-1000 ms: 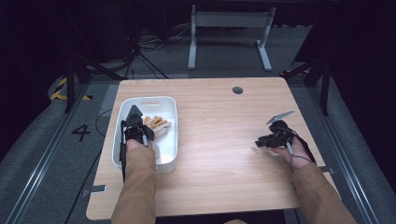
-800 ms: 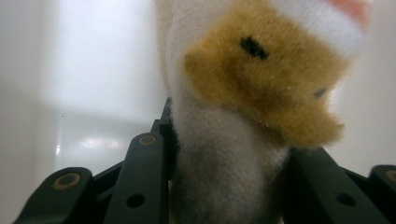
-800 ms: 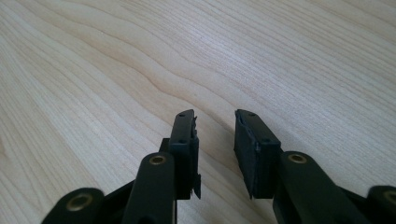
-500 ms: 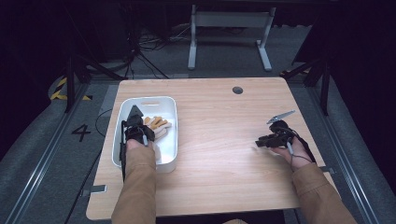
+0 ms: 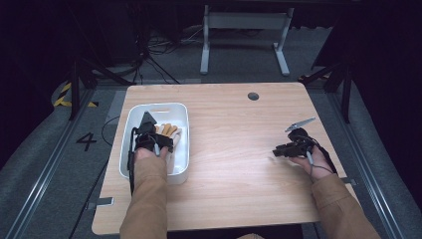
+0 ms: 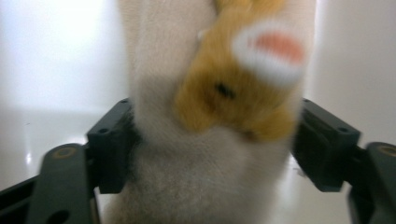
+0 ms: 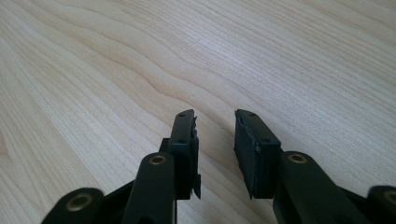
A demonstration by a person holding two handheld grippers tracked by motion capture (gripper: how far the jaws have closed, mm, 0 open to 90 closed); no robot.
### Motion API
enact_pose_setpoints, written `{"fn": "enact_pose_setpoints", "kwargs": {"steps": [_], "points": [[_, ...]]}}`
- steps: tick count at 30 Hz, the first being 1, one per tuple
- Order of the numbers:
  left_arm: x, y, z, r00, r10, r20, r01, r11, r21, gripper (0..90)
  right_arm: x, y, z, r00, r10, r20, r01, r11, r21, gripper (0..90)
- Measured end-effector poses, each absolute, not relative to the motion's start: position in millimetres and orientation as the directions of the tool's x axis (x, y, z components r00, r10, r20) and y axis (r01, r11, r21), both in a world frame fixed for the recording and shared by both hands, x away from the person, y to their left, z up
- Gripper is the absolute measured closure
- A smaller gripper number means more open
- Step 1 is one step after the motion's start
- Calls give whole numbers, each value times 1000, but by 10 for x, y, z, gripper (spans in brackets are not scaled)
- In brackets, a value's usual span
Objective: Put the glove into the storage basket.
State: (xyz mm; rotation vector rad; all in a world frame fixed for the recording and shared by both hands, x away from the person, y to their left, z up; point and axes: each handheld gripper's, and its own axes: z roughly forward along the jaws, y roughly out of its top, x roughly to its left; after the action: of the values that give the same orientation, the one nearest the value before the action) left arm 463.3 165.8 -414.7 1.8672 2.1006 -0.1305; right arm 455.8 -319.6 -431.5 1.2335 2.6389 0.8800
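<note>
The plush toy (image 6: 205, 140), cream with a tan-orange patch, a small dark eye and a pink-and-white spot, lies inside the white tub (image 5: 130, 124), over toward the tub's right wall as the high view shows it (image 5: 169, 130). In the left gripper view it stands between the two black jaws, its soft body reaching from one pad to the other; the fur touches both pads (image 6: 112, 140), and the picture is blurred there, so whether they press on it or only brush it cannot be told for sure. The left gripper's jaws have just been opening, with the toy between them, and they now stand spread to about the toy's width.

The left gripper (image 5: 149, 137) sits low in the tub, just beside the toy on its left, with the hand and a tan sleeve (image 5: 147, 199) running back over the tub's near rim. The tub rests on the left part of the light wooden table (image 5: 229, 164), close to its left edge.

Well apart from the tub, near the table's right edge, the right gripper (image 5: 278, 151) lies low over the bare wood. In the right gripper view its jaws (image 7: 215, 140) stand a little apart with nothing between them, only wood grain beyond.
</note>
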Motion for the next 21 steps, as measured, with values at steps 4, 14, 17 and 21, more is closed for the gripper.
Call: {"fn": "enact_pose_setpoints", "kwargs": {"steps": [4, 14, 17, 21], "points": [[4640, 1626, -4152, -72, 946, -316, 984, 119, 133, 100, 4557, -3192, -4315, -667, 730, 149, 673, 506, 540, 690], [4633, 1654, -4082, -69, 959, -276, 973, 125, 194, 1, 4557, -3197, -4313, -670, 728, 147, 670, 506, 544, 688], [4628, 1669, -4037, -70, 958, -277, 970, 129, 203, 0, 4555, -3195, -4311, -668, 729, 148, 671, 504, 544, 688], [4611, 1673, -3959, -41, 956, -291, 964, 114, 239, 0, 4554, -3194, -4310, -669, 728, 149, 670, 505, 545, 686]]}}
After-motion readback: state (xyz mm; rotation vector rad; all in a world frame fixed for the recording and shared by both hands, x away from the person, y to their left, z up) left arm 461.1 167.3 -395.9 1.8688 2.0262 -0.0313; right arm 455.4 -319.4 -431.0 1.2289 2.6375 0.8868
